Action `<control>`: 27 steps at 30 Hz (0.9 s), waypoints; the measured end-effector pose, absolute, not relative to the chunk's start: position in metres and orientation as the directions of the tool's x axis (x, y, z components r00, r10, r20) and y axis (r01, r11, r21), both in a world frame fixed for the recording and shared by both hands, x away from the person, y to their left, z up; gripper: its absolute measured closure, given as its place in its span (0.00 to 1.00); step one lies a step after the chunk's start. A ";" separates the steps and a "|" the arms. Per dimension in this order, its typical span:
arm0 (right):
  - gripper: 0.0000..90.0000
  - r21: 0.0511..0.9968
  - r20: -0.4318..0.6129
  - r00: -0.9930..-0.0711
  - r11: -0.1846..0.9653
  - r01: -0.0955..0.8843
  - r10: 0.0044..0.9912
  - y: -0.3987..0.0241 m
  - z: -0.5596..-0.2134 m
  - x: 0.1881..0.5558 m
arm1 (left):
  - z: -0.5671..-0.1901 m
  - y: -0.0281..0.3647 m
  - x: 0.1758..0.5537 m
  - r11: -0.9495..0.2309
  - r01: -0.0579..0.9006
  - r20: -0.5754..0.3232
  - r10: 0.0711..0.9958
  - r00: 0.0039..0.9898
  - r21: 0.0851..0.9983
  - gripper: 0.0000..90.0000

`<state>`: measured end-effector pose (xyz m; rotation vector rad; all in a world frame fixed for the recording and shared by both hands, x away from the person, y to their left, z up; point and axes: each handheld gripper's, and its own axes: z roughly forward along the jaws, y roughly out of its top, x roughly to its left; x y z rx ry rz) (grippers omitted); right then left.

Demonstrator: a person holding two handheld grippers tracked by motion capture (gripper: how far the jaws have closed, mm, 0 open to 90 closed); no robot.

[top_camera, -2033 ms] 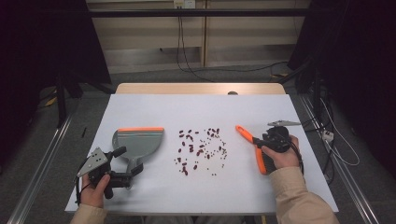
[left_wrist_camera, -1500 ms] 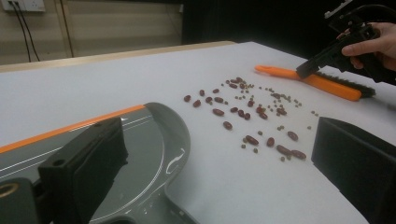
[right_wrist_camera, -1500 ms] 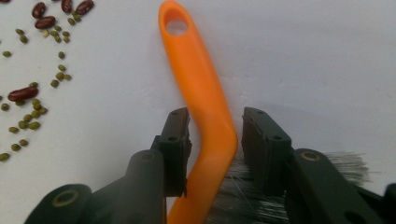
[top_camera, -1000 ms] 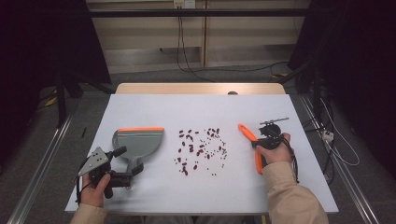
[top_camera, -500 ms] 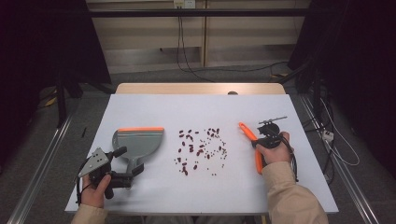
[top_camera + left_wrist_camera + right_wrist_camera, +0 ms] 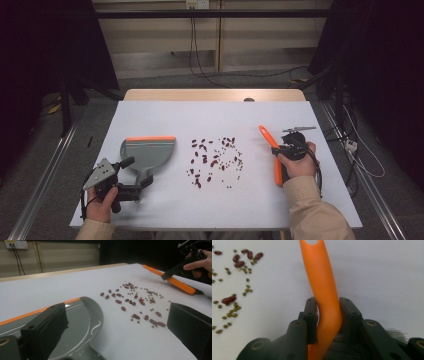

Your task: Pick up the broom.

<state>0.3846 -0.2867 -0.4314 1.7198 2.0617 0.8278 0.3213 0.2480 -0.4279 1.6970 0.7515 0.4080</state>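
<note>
While the left gripper (image 6: 131, 192) waits at the near left of the table (image 6: 210, 115), its jaws stand well apart with nothing pressed between them: in the left gripper view the grey dustpan (image 6: 75, 322) lies just ahead of and partly between the two black jaws, its orange-edged lip pointing away from them, but neither pad bears on it. Beyond the jaws and off toward the right one, the scattered beans (image 6: 215, 160) lie loose on the white surface, red ones mixed with small green ones, well apart from the pan's mouth. Further right, the change sits with the right gripper (image 6: 292, 145): two seconds back it hovered beside the orange brush handle (image 6: 324, 290), and since then it has come down onto it and its jaws have just been closing, so that they now clamp the handle from both sides, with bristles showing just behind them. That grip probably means the brush is ready to be lifted and swept toward the beans, while the dustpan has yet to be taken hold of.
</note>
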 end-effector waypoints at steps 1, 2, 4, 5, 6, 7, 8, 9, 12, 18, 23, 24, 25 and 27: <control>0.78 0.659 0.139 -0.216 0.073 0.749 0.966 -0.291 -0.428 0.379 | -0.428 0.248 0.321 -0.116 0.266 -0.123 0.670 0.732 0.957 0.03; 0.78 0.659 0.139 -0.216 0.073 0.749 0.966 -0.291 -0.428 0.379 | -0.428 0.247 0.321 -0.119 0.267 -0.122 0.669 0.733 0.956 0.03; 0.78 0.697 0.146 -0.221 0.059 0.715 0.964 -0.294 -0.425 0.374 | -0.427 0.246 0.321 -0.118 0.265 -0.120 0.672 0.731 0.957 0.03; 0.78 0.709 0.157 -0.222 0.046 0.703 0.962 -0.295 -0.424 0.372 | -0.426 0.246 0.321 -0.119 0.263 -0.117 0.671 0.732 0.957 0.03; 0.78 0.753 0.173 -0.219 0.015 0.658 0.960 -0.298 -0.421 0.365 | -0.426 0.245 0.321 -0.124 0.258 -0.111 0.670 0.734 0.958 0.03; 0.78 0.769 0.192 -0.217 -0.009 0.640 0.957 -0.301 -0.419 0.361 | -0.425 0.244 0.320 -0.113 0.262 -0.121 0.672 0.730 0.958 0.03; 0.78 0.769 0.192 -0.217 -0.009 0.640 0.957 -0.301 -0.419 0.361 | -0.425 0.243 0.320 -0.118 0.257 -0.115 0.669 0.734 0.959 0.03; 0.78 0.800 0.213 -0.211 -0.047 0.598 0.954 -0.305 -0.417 0.355 | -0.424 0.243 0.320 -0.116 0.255 -0.114 0.670 0.733 0.960 0.03; 0.78 0.833 0.247 -0.205 -0.099 0.544 0.947 -0.310 -0.415 0.346 | -0.423 0.241 0.320 -0.117 0.257 -0.115 0.667 0.736 0.959 0.03; 0.78 0.878 0.288 -0.225 -0.164 0.449 0.931 -0.313 -0.407 0.332 | -0.420 0.237 0.321 -0.105 0.258 -0.125 0.664 0.737 0.961 0.03; 0.79 0.894 0.331 -0.248 -0.219 0.391 0.910 -0.313 -0.402 0.327 | -0.413 0.233 0.324 -0.101 0.249 -0.123 0.661 0.740 0.963 0.03; 0.79 0.895 0.352 -0.257 -0.244 0.373 0.900 -0.313 -0.401 0.326 | -0.411 0.232 0.324 -0.099 0.249 -0.123 0.662 0.739 0.964 0.03; 0.79 0.894 0.361 -0.261 -0.253 0.369 0.895 -0.313 -0.400 0.325 | -0.408 0.230 0.325 -0.098 0.244 -0.121 0.658 0.743 0.965 0.03; 0.79 0.896 0.365 -0.267 -0.259 0.360 0.892 -0.312 -0.400 0.325 | -0.407 0.228 0.326 -0.096 0.242 -0.122 0.655 0.746 0.966 0.03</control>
